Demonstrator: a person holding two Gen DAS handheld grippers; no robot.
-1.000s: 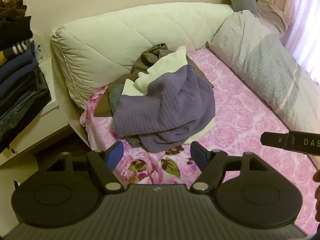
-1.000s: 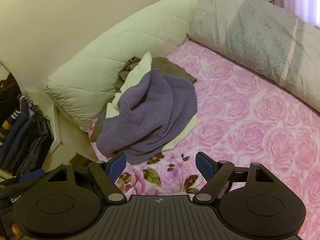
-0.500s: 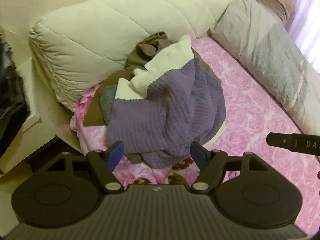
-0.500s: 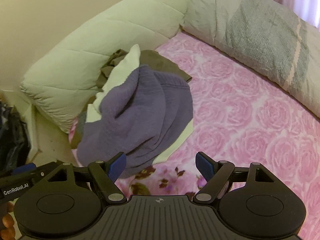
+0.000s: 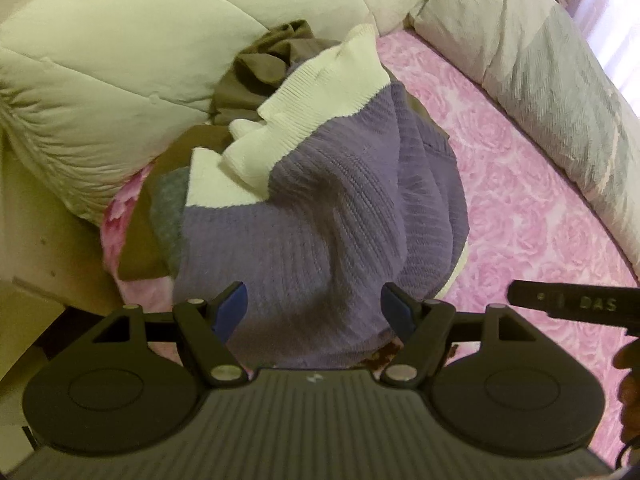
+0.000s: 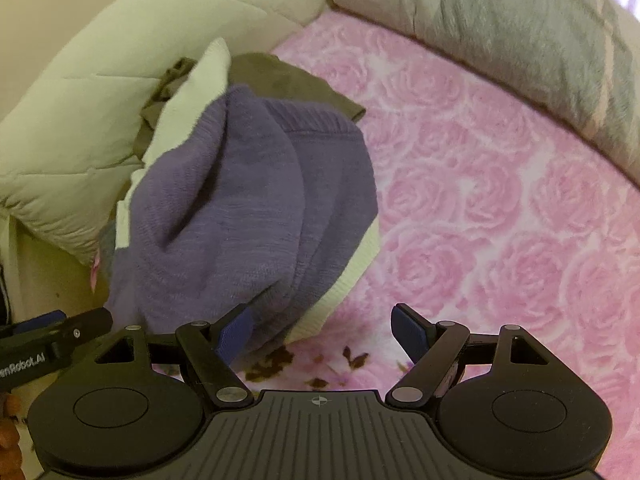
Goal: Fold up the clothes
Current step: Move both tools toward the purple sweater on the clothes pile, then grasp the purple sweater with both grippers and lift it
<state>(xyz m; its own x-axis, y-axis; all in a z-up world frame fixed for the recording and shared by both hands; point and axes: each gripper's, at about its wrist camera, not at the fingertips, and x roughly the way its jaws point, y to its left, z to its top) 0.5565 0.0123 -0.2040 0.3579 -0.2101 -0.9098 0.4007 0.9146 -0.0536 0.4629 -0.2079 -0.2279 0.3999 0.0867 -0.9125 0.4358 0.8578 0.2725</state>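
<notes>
The jaws of the left gripper (image 5: 314, 306) and the right gripper (image 6: 324, 328) are spread wide, with nothing pinched. A bed covered by a pink rose-print sheet (image 6: 500, 200) is bordered by one cream quilted cushion (image 5: 132, 52) and one grey bolster (image 6: 520, 36). One heap of clothes is piled near the cream cushion: one purple-and-cream sweater (image 5: 332, 216) is laid over one brown garment (image 5: 260, 76).

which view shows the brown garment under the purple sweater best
The left wrist view: the brown garment shows bunched folds above and left of the purple sweater. The right wrist view shows only its flat edge.
</notes>
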